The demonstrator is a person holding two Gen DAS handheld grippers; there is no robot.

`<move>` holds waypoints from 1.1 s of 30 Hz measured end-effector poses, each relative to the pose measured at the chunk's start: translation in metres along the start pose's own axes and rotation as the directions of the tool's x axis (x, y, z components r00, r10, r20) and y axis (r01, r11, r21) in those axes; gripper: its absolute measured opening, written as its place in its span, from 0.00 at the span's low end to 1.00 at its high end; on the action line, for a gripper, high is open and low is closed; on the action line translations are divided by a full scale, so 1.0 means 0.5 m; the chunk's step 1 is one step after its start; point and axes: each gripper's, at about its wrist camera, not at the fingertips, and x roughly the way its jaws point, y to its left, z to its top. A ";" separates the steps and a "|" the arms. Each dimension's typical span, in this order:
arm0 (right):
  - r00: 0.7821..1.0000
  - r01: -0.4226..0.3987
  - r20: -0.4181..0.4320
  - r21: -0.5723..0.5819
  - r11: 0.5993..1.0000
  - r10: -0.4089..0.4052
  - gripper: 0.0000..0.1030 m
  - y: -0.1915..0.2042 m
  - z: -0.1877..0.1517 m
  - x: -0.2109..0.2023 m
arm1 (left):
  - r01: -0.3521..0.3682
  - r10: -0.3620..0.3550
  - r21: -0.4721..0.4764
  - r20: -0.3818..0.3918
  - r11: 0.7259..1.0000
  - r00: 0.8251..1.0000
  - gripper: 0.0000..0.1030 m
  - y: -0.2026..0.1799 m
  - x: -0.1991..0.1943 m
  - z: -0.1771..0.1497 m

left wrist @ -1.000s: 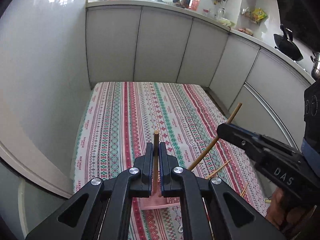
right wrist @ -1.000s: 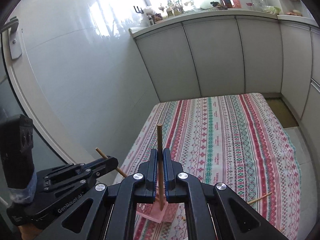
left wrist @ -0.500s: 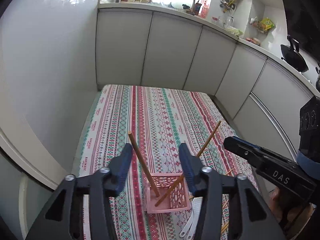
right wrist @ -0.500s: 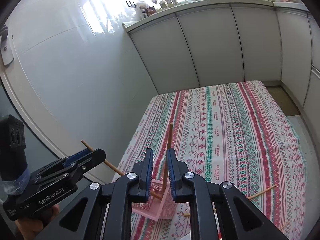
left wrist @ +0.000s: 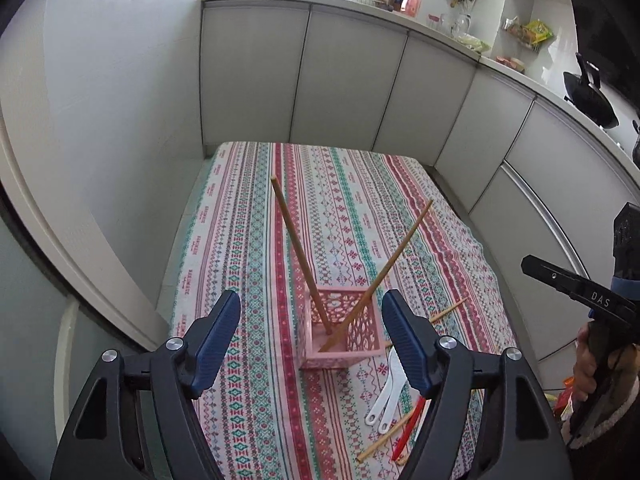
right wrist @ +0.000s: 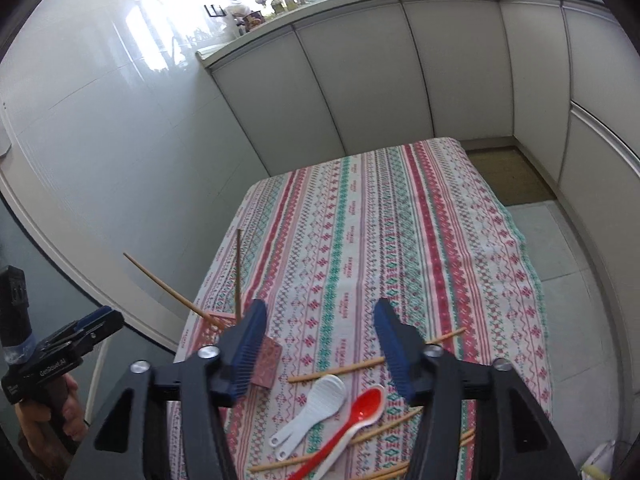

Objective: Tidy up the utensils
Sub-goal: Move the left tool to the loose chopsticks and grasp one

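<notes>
A pink lattice basket [left wrist: 340, 330] stands on the striped tablecloth [left wrist: 248, 240] and holds two wooden chopsticks [left wrist: 298, 248] that lean apart. My left gripper [left wrist: 312, 344] is open and empty, above and just in front of the basket. My right gripper [right wrist: 320, 344] is open and empty over the loose utensils: a white spoon [right wrist: 316, 404], a red spoon [right wrist: 356, 416] and several chopsticks [right wrist: 340, 370] lying on the cloth. In the right wrist view the basket [right wrist: 266, 364] is partly hidden behind the left finger.
White cabinet fronts [left wrist: 340, 92] wall the table's far and right sides, a white wall panel [left wrist: 100, 140] its left. The right gripper also shows at the right edge of the left wrist view [left wrist: 576, 292]. The floor [right wrist: 568, 248] lies right of the table.
Both grippers opened and let go of their chopsticks, which now lean in the pink basket. Both grippers drew back; the right one swung right over the loose spoons.
</notes>
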 end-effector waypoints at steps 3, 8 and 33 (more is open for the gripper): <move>0.997 0.050 -0.055 0.027 0.998 -0.049 0.63 -0.045 -0.024 -0.003 | 0.002 0.000 0.033 -0.045 0.999 0.999 0.75 -0.015 0.000 -0.020; 0.987 0.103 -0.133 0.081 0.991 -0.092 0.63 -0.109 -0.063 -0.005 | 0.049 -0.039 0.076 -0.131 0.996 0.991 0.76 -0.055 0.008 -0.052; 0.940 0.229 -0.307 0.237 0.944 -0.151 0.68 -0.309 -0.138 -0.018 | 0.327 -0.218 0.222 -0.404 0.918 0.888 0.73 -0.420 0.202 -0.111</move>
